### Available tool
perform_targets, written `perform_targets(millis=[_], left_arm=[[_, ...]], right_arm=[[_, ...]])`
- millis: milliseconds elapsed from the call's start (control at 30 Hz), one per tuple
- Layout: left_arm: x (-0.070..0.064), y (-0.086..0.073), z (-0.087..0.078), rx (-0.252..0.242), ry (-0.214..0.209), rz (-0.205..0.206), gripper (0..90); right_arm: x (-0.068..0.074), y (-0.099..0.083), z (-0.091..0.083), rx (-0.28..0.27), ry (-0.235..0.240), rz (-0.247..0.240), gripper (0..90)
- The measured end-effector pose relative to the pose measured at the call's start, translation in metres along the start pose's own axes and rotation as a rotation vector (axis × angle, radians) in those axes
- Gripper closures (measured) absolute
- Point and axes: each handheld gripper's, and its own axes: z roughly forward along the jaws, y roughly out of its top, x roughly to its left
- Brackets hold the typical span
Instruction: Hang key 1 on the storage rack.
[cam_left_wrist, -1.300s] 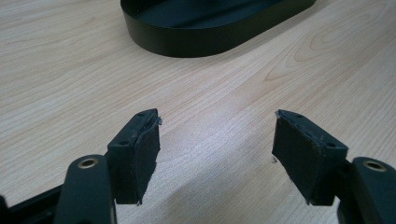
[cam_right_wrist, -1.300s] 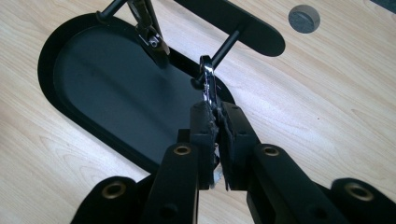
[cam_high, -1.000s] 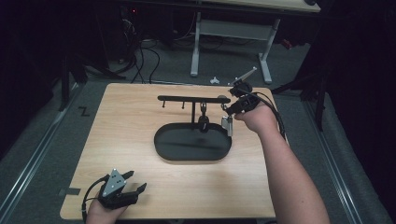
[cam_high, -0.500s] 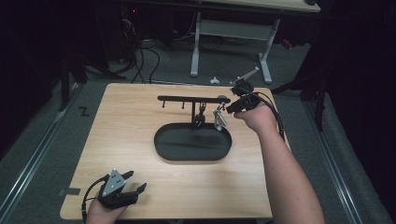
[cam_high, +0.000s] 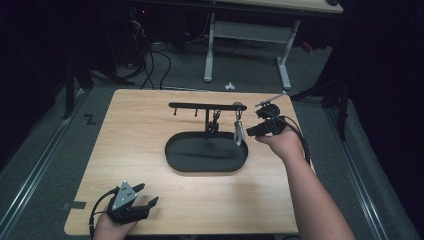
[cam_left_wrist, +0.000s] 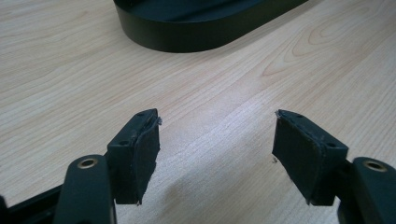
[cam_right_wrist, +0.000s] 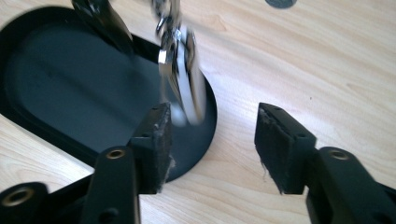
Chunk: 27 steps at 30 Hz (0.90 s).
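Pale wood, fine-grained and smooth, makes up the table (cam_high: 150, 165) in front of the person. Nearest, at the front left corner, the left gripper (cam_high: 148, 204) rests low over the bare boards; its jaws stand wide apart with nothing between them, and in the left gripper view the flat black pads (cam_left_wrist: 145, 154) look matte, a little frayed at the edges.

Farther in, at the middle of the table, lies a black oval tray (cam_high: 175, 155) with a low rounded rim and a dull, even floor. Over its far edge a thin black bar (cam_high: 190, 105) runs crosswise, with small pegs along it. From the bar hang a dark clip (cam_high: 213, 126) and, to its right, a shiny silver keychain (cam_high: 239, 131) on a short chain, dangling above the tray's right end.

The right gripper (cam_high: 251, 132) is just beside that keychain, jaws parted and holding nothing. In the right gripper view the bright metal piece (cam_right_wrist: 184, 79) is blurred.
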Motion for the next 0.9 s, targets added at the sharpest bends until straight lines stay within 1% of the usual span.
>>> perform_targets(millis=[67,167,233,267,300,333,400,433,500,600,700,767,833,900], left_arm=[[0.0,0.0,0.0,0.002,-0.001,0.002,32.3],[0.0,0.0,0.001,0.008,-0.005,0.004,32.3],[0.0,0.0,0.002,0.006,-0.006,0.001,32.2],[0.001,0.0,0.002,0.005,-0.006,0.001,32.2],[0.001,0.0,0.002,0.003,-0.005,-0.001,32.2],[0.001,0.0,0.002,0.006,-0.008,0.002,32.2],[0.001,0.001,0.003,0.006,-0.011,0.002,32.2],[0.001,0.001,0.003,0.006,-0.012,0.003,32.1],[0.001,0.002,0.004,0.002,-0.014,0.003,32.1],[0.0,0.003,0.006,0.007,-0.018,0.008,32.0],[-0.002,0.005,0.007,0.008,-0.02,0.014,32.0],[-0.003,0.005,0.007,0.005,-0.021,0.018,32.0],[-0.004,0.006,0.007,0.005,-0.023,0.021,31.9],[-0.005,0.006,0.007,0.007,-0.025,0.024,32.0]], right_arm=[[-0.001,-0.01,0.004,-0.006,0.006,0.009,43.8],[-0.002,-0.021,0.009,-0.01,0.003,0.007,38.2],[-0.003,-0.029,0.012,-0.028,0.002,0.006,37.0],[-0.003,-0.032,0.013,-0.028,0.006,0.008,35.2],[-0.003,-0.035,0.015,-0.031,-0.002,-0.008,34.9],[-0.003,-0.039,0.016,-0.047,0.001,-0.006,34.6],[-0.002,-0.046,0.02,-0.045,-0.007,-0.016,33.1],[-0.001,-0.05,0.021,-0.062,-0.006,-0.02,33.1],[-0.001,-0.058,0.024,-0.068,0.005,-0.006,32.7],[0.001,-0.069,0.03,-0.08,-0.002,-0.021,32.0],[0.002,-0.08,0.034,-0.09,-0.002,-0.017,31.1],[0.003,-0.088,0.037,-0.103,-0.005,-0.025,30.5],[0.004,-0.095,0.039,-0.119,-0.002,-0.023,29.9],[0.005,-0.104,0.04,-0.145,-0.009,-0.021,29.6]])
